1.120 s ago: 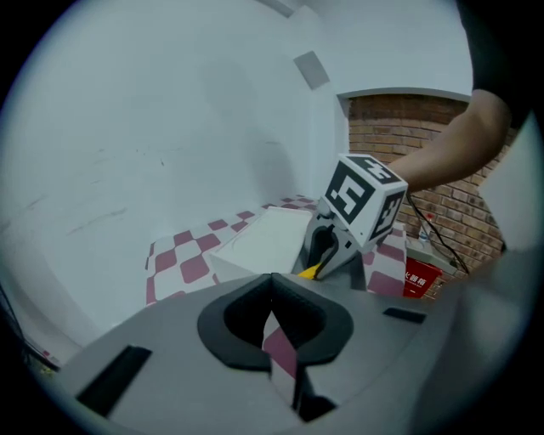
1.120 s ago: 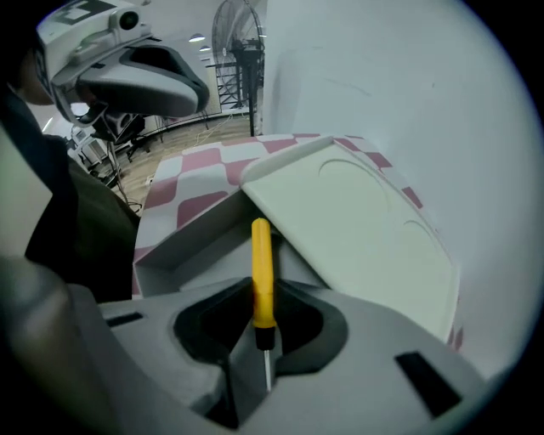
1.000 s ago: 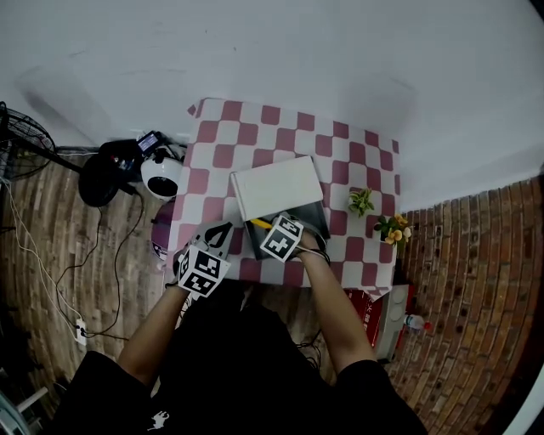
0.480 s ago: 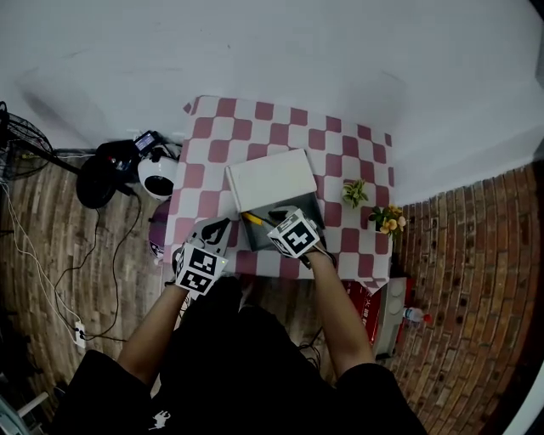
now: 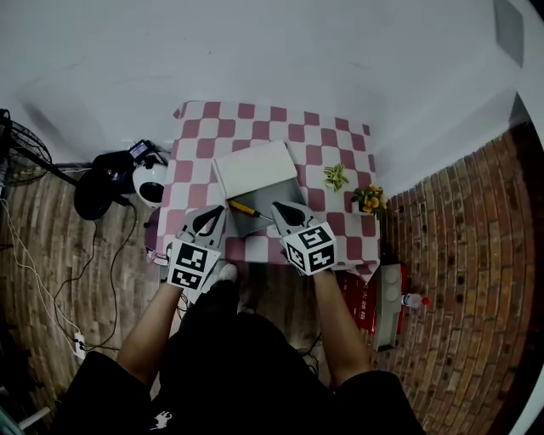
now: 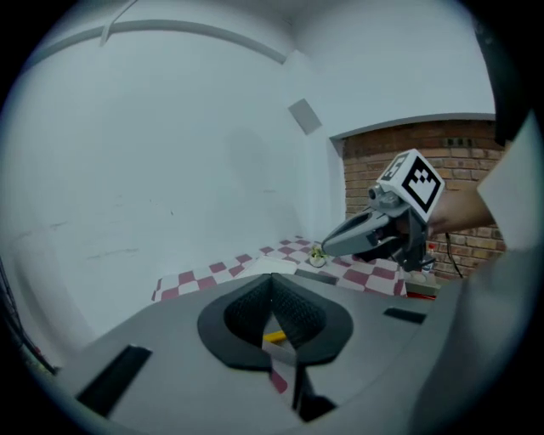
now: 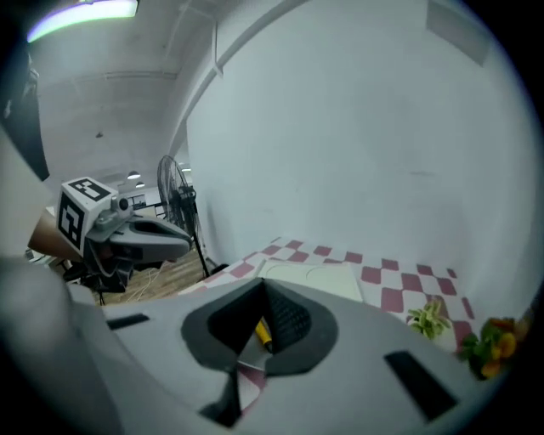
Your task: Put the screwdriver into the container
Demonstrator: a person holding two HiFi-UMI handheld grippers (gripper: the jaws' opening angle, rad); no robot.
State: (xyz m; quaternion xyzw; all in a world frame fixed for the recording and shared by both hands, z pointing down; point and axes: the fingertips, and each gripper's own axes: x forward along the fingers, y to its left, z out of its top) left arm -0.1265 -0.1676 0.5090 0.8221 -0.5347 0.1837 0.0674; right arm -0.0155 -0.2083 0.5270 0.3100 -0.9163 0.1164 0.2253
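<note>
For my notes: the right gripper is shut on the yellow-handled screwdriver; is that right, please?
Not quite: the right gripper is shut, but on nothing. The head view shows the screwdriver lying free in the container, clear of the jaws.

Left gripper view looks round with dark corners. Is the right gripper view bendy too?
Left gripper view: a wide-angle picture, black corners, the ceiling edge curving. Right gripper view: yes, same round frame, plus a ceiling light glaring at top left. Head view: the brickwork bows at the edges.
</note>
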